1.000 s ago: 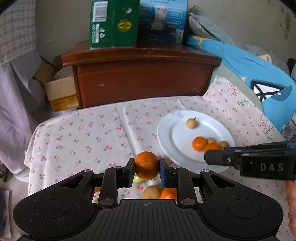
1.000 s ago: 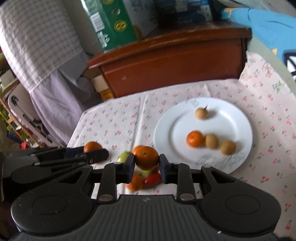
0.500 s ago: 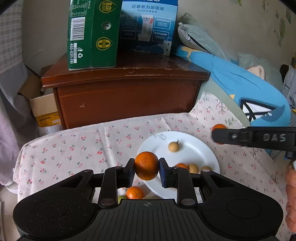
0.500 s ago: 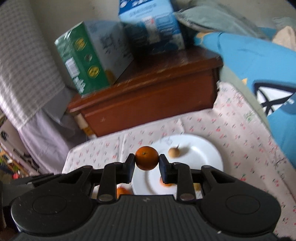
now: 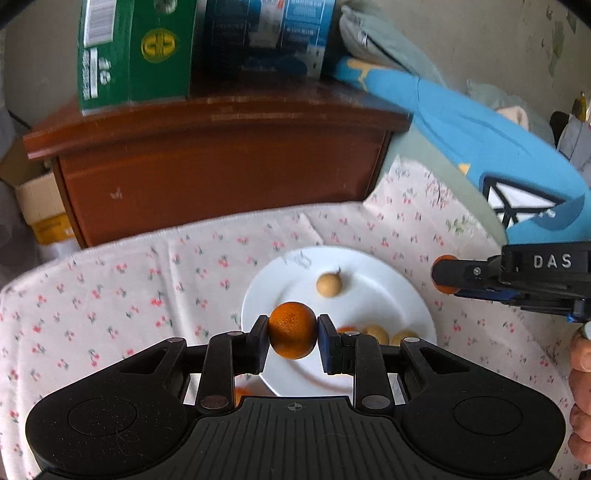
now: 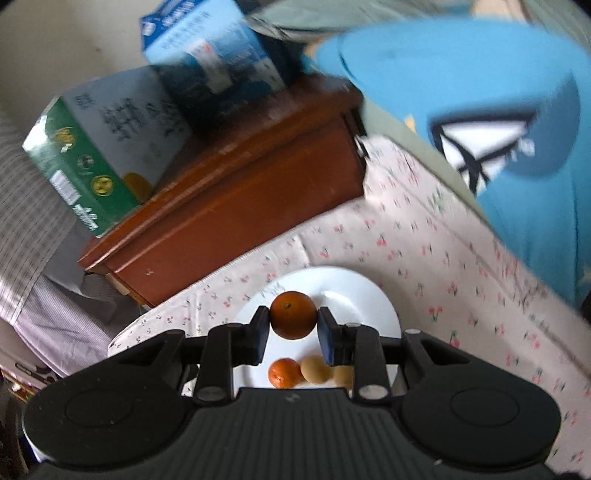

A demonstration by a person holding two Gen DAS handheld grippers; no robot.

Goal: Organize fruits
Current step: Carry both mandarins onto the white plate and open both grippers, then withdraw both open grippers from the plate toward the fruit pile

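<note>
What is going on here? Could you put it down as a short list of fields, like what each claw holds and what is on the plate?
left gripper: shut on an orange
right gripper: shut on a second orange
white plate: on the floral tablecloth, in front of both grippers
fruit on plate: one small orange fruit, round tan fruits, one tan fruit apart with a stem
behind the table: wooden cabinet bearing a green box and a blue box

A home bedroom: wooden nightstand (image 5: 218, 155), pillows (image 5: 384, 48), cherry-print cloth (image 5: 110, 288).
</note>
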